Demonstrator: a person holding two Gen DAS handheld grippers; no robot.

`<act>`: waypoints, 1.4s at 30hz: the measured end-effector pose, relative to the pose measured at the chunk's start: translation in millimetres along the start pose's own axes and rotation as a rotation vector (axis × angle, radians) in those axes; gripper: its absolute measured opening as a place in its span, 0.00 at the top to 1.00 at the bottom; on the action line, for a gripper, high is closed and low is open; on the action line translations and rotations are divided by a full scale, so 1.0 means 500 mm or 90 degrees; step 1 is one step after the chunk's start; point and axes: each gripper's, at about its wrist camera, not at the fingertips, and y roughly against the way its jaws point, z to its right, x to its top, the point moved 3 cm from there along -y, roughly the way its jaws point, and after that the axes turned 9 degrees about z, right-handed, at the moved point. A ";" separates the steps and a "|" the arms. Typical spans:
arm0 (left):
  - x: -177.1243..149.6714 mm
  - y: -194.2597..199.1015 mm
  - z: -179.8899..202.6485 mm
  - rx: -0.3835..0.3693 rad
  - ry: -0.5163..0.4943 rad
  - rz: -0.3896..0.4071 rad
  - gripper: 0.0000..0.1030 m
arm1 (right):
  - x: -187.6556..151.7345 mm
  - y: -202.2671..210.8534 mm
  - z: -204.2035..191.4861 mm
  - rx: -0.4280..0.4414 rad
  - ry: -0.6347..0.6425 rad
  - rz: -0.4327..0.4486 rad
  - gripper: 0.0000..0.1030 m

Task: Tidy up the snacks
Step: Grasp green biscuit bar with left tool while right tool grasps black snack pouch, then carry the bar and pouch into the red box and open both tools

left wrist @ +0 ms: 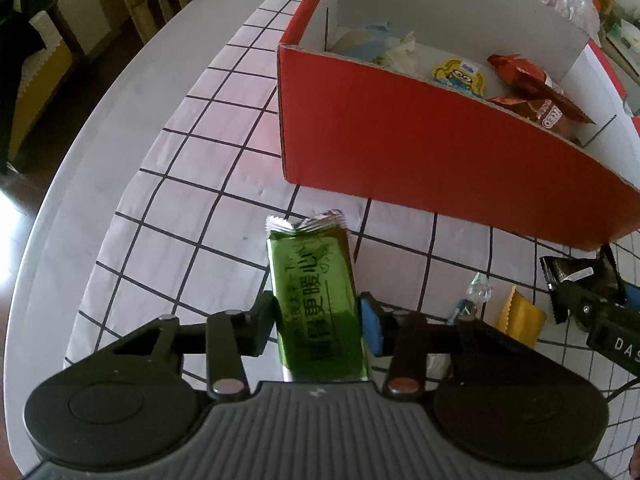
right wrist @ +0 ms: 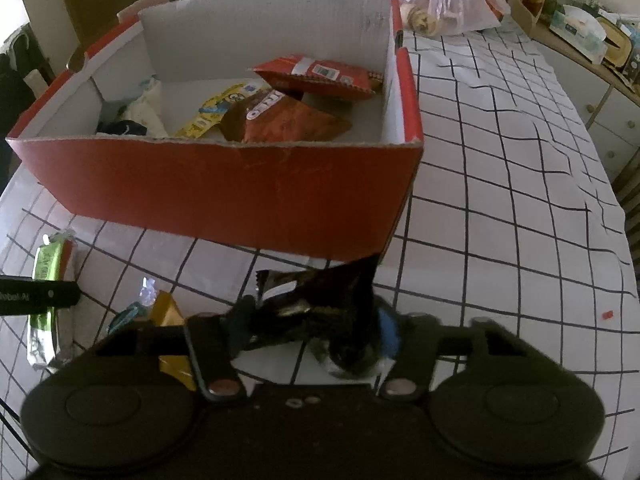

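Chinese print covers the green packet the left tool clamps.

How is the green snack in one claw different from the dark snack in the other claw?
The green packet is shiny and flat and lies straight along the left claw, while the dark packet looks crumpled and sits crosswise in the right claw. The green packet bears large printed characters; the dark packet's print is too dim to read. Both are gripped outside the red box, above the checked tablecloth.
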 end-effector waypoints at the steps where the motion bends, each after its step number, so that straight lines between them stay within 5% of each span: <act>1: -0.002 0.001 -0.004 -0.004 0.001 0.000 0.59 | 0.000 0.003 -0.001 -0.001 0.002 0.003 0.48; 27: -0.042 0.155 -0.059 -0.114 0.017 0.053 0.59 | -0.012 0.202 0.002 0.046 -0.058 0.104 0.49; 42: 0.060 0.272 -0.032 -0.142 -0.026 0.158 0.59 | 0.080 0.300 -0.017 0.063 -0.025 0.189 0.49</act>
